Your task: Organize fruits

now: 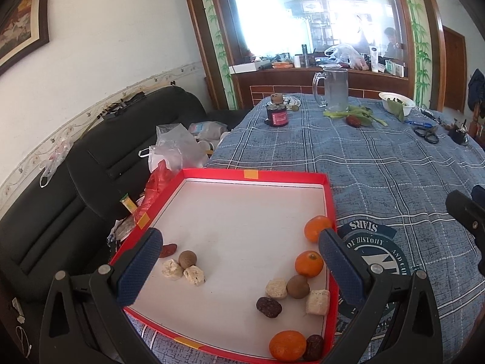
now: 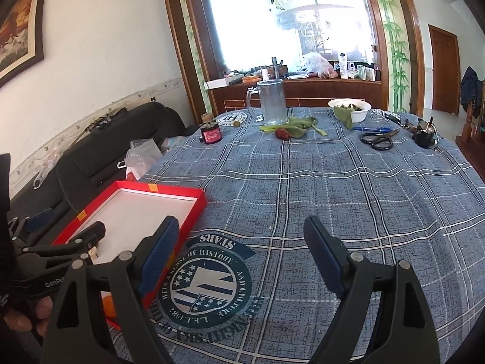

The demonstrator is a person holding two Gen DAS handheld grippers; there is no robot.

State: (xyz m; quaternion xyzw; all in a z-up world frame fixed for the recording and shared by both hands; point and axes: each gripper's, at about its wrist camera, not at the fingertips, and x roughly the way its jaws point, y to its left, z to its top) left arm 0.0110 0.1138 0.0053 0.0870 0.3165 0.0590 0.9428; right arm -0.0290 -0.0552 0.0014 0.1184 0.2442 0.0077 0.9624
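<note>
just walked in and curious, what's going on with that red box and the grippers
A person holds a two-finger gripper in each hand over a table with a blue plaid cloth. The left gripper hangs open above a shallow red box holding three oranges, brown round fruits, dark dates and pale cubes in loose clusters. The right gripper is open and empty over the cloth beside the box. Nothing is gripped.

Fruits [image 1: 309,263] lie in the tray [image 1: 251,174], left on the table [image 1: 379,163].
</note>
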